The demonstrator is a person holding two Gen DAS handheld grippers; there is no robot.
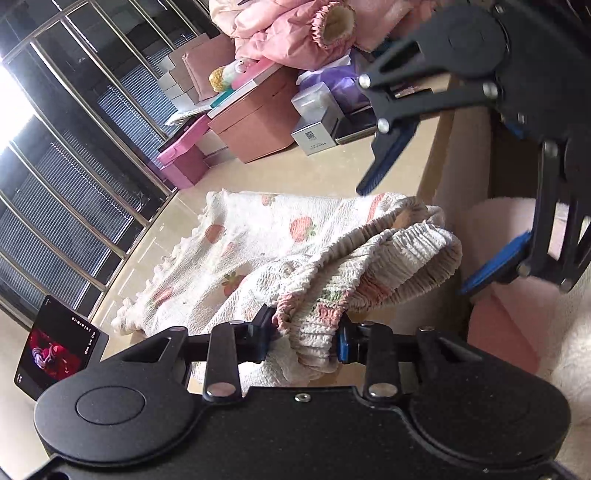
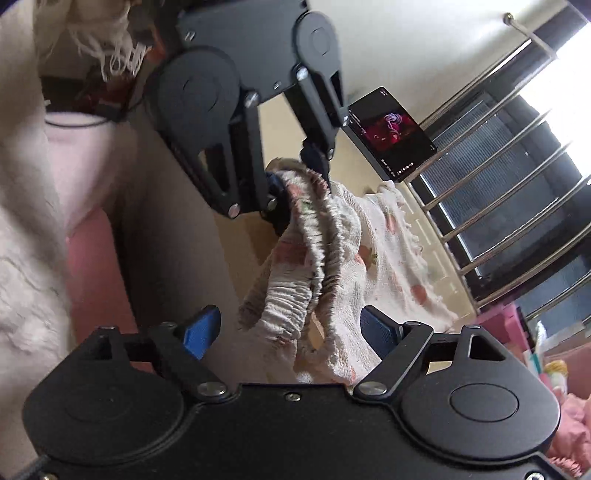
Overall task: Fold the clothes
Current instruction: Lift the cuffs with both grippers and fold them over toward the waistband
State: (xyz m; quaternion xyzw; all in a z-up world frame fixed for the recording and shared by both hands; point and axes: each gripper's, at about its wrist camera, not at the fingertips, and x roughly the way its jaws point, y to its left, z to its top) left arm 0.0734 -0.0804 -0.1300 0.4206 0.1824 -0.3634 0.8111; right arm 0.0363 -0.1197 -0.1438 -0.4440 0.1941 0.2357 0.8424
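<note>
A small white garment with red strawberry prints and a ruffled elastic waistband (image 1: 280, 251) lies partly on the beige table (image 1: 332, 166), its waistband end lifted. My left gripper (image 1: 306, 338) is shut on the bunched waistband; it also shows in the right wrist view (image 2: 295, 184), holding the cloth up. My right gripper (image 2: 291, 332) is open, its blue pads (image 2: 201, 332) on either side of the hanging waistband loop (image 2: 295, 295) without pinching it. In the left wrist view the right gripper (image 1: 424, 236) hovers open over the waistband's far end.
Pink and brown boxes (image 1: 255, 122), a white box (image 1: 314, 136) and a pink padded jacket (image 1: 288, 33) crowd the table's far side. A phone (image 1: 55, 354) stands near the window bars (image 1: 74, 147). A pink cushioned seat (image 1: 509, 317) lies beside the table edge.
</note>
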